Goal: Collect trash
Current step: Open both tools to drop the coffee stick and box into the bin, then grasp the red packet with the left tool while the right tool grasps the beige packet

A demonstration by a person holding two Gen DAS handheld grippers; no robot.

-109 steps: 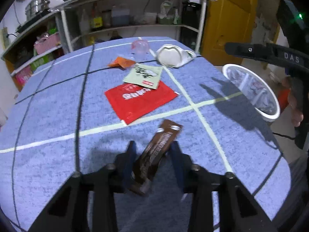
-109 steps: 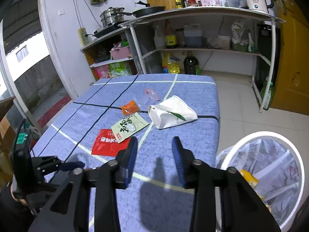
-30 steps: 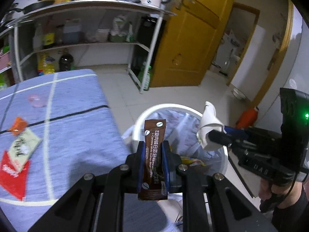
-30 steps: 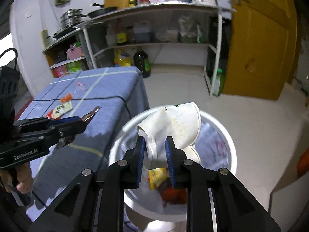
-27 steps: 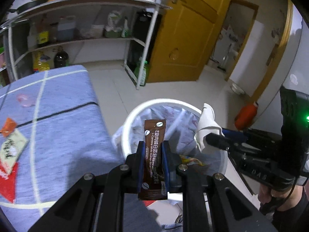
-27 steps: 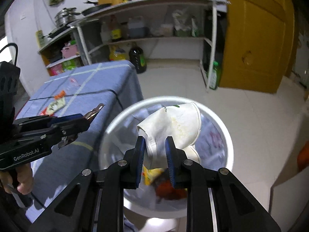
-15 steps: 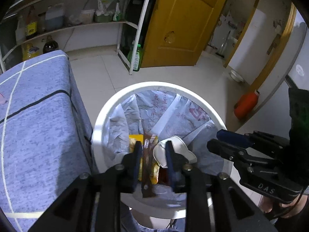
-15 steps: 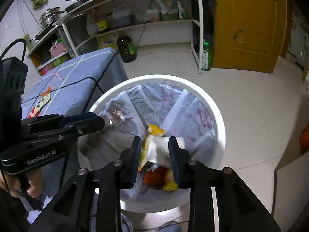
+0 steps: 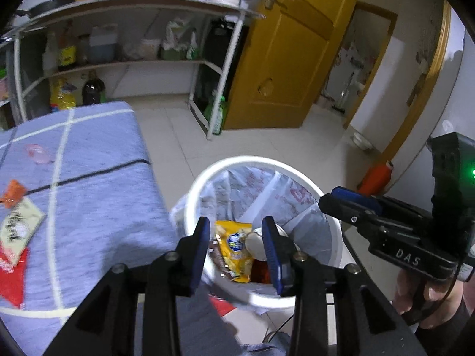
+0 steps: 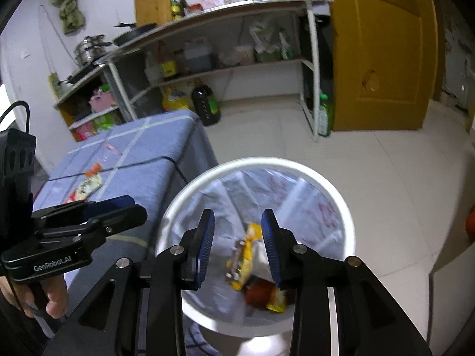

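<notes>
A white round trash bin (image 9: 261,160) with a clear liner stands on the floor beside the table; it also shows in the right wrist view (image 10: 332,190). Inside lie a yellow snack bag (image 9: 234,244), the brown coffee sachet (image 9: 218,256) and a white paper cup (image 9: 256,241). My left gripper (image 9: 236,247) is open and empty above the bin. My right gripper (image 10: 237,246) is open and empty above the bin too. On the blue checked table (image 9: 98,184) remain a green-white packet (image 9: 17,228), a red packet (image 9: 12,279), an orange wrapper (image 9: 12,190) and a pink plastic piece (image 9: 37,152).
A metal shelf rack (image 9: 118,29) with bottles, pans and a kettle stands behind the table. A yellow door (image 9: 285,59) is at the back right. An orange bottle (image 9: 375,175) stands on the tiled floor past the bin.
Both grippers opened over the bin. The coffee sachet dropped from the left one and the paper cup from the right one; both now lie in the bin. Both grippers have lifted slightly.
</notes>
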